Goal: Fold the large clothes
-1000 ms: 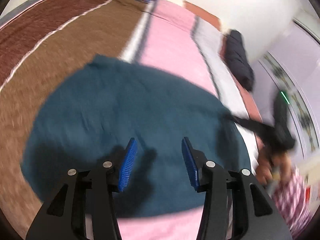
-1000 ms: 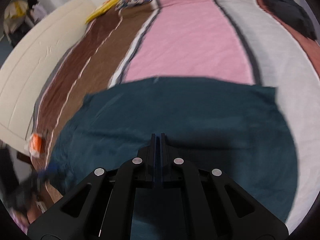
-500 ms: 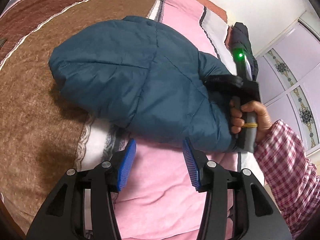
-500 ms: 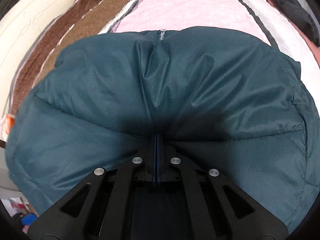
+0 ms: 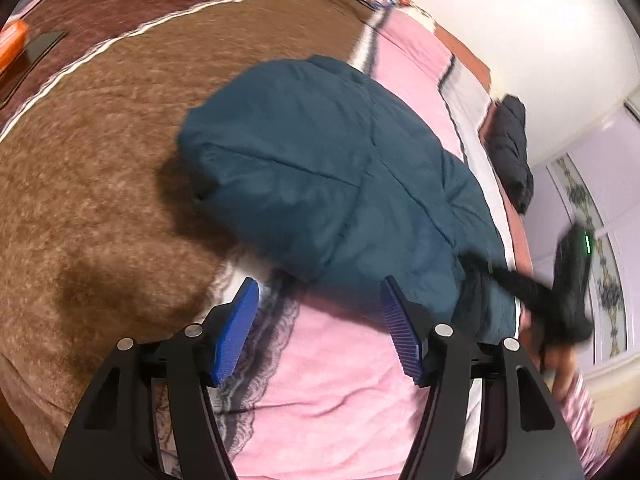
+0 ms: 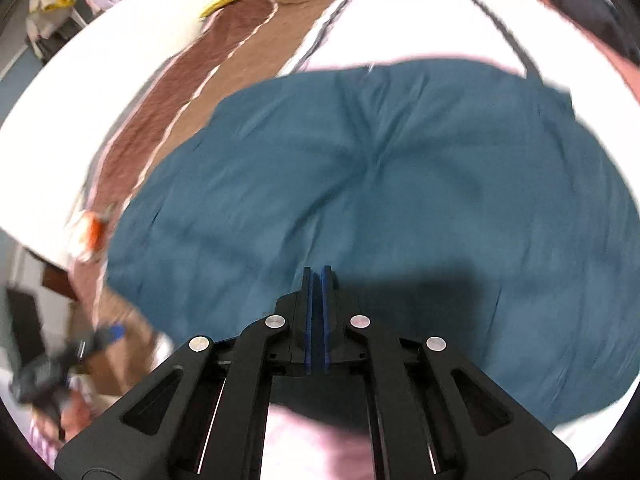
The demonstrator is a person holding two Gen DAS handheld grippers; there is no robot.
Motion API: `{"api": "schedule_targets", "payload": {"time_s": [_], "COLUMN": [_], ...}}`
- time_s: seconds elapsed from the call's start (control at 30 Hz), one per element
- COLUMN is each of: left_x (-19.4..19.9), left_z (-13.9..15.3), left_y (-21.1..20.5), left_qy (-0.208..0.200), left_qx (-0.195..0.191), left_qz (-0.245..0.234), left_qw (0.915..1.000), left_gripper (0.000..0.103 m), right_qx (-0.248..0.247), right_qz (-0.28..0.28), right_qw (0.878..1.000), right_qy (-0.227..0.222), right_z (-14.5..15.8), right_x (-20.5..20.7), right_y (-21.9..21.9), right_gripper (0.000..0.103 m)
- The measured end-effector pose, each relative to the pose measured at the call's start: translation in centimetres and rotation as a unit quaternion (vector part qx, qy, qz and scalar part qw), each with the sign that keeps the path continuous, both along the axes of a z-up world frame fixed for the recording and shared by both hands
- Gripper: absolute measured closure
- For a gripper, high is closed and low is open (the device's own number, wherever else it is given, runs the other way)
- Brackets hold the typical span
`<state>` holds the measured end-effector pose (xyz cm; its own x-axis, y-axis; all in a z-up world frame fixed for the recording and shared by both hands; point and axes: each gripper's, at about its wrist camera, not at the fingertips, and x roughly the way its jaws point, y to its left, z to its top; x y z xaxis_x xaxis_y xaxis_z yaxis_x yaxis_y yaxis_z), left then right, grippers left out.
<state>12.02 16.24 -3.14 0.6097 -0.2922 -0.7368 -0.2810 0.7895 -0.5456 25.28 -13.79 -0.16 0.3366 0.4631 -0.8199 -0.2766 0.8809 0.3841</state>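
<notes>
Lying bunched on the bed (image 5: 100,168), the teal padded jacket (image 5: 328,168) spreads across the brown and pink stripes of the blanket, just beyond the left tongs (image 5: 318,322). Those tongs hang over the pink stripe with their blue pads opening wide and nothing between them, the jacket's near edge just ahead of the tips. The right tongs (image 6: 317,276) sit over the jacket with their pads almost together, a thin gap showing between them, and through the blur it seems no cloth is pinched there; a dark garment (image 5: 514,152) lies at the bed's far edge.
</notes>
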Motion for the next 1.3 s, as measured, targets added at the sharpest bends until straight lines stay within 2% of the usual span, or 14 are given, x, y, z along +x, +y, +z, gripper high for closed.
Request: {"api": "schedule_targets", "payload": {"time_s": [0.2, 0.3, 0.37, 0.4, 0.5, 0.57, 0.7, 0.77, 0.83, 0.9, 1.1, 1.13, 1.23, 1.3], "left_x": [1.6, 2.4, 3.0, 3.2, 3.8, 4.5, 6.0, 6.5, 6.9, 7.0, 7.3, 7.5, 7.1, 7.1], "left_z": [-2.1, -2.7, -2.9, -2.9, -2.9, -2.9, -3.1, -3.2, -3.4, -3.4, -3.1, -2.9, -2.4, -1.5], "left_y": [2.0, 2.7, 3.0, 3.1, 3.2, 3.0, 2.3, 2.2, 2.0, 1.9, 1.8, 1.8, 1.6, 1.1], "left_qy": [0.029, 0.035, 0.035, 0.037, 0.037, 0.036, 0.042, 0.043, 0.046, 0.049, 0.051, 0.051, 0.046, 0.036], "left_qx": [-0.047, -0.075, -0.093, -0.095, -0.091, -0.09, -0.084, -0.083, -0.082, -0.08, -0.064, -0.059, -0.036, -0.013], "left_qz": [0.062, 0.091, 0.105, 0.108, 0.115, 0.116, 0.119, 0.121, 0.127, 0.13, 0.129, 0.128, 0.12, 0.111], "left_qw": [0.9965, 0.9925, 0.9894, 0.989, 0.9885, 0.9885, 0.9885, 0.9883, 0.9875, 0.9871, 0.9882, 0.9886, 0.991, 0.993], "left_gripper": [0.036, 0.035, 0.033, 0.029, 0.029, 0.029, 0.028, 0.028, 0.028, 0.028, 0.03, 0.032, 0.053, 0.072], "right_qx": [-0.024, -0.015, 0.002, 0.015, 0.043, 0.051, 0.088, 0.117, 0.162, 0.199, 0.204, 0.204, 0.183, 0.172], "right_qz": [0.002, -0.011, -0.007, -0.01, -0.049, -0.09, -0.201, -0.261, -0.288, -0.312, -0.356, -0.362, -0.349, -0.338], "right_qw": [0.999, 0.999, 1.0, 1.0, 0.998, 0.995, 0.973, 0.953, 0.937, 0.921, 0.904, 0.902, 0.913, 0.921], "right_qy": [0.026, 0.036, 0.018, 0.01, 0.007, 0.008, 0.066, 0.096, 0.112, 0.123, 0.121, 0.116, 0.104, 0.085], "right_z": [-2.7, -1.8, -0.2, 1.0, 2.4, 2.4, -0.2, -1.8, -2.7, -3.7, -4.8, -4.8, -3.9, -2.9], "right_x": [-0.4, -0.1, -0.9, -2.1, -5.6, -8.1, -11.4, -12.0, -11.7, -10.6, -7.4, -7.2, -6.6, -6.9], "right_y": [0.0, 0.2, -0.4, -1.4, -5.5, -9.2, -17.2, -20.6, -22.4, -23.5, -23.9, -23.9, -23.4, -23.2], "right_gripper": [0.101, 0.097, 0.096, 0.089, 0.053, 0.051, 0.05, 0.047, 0.043, 0.043, 0.043, 0.051, 0.075, 0.081]}}
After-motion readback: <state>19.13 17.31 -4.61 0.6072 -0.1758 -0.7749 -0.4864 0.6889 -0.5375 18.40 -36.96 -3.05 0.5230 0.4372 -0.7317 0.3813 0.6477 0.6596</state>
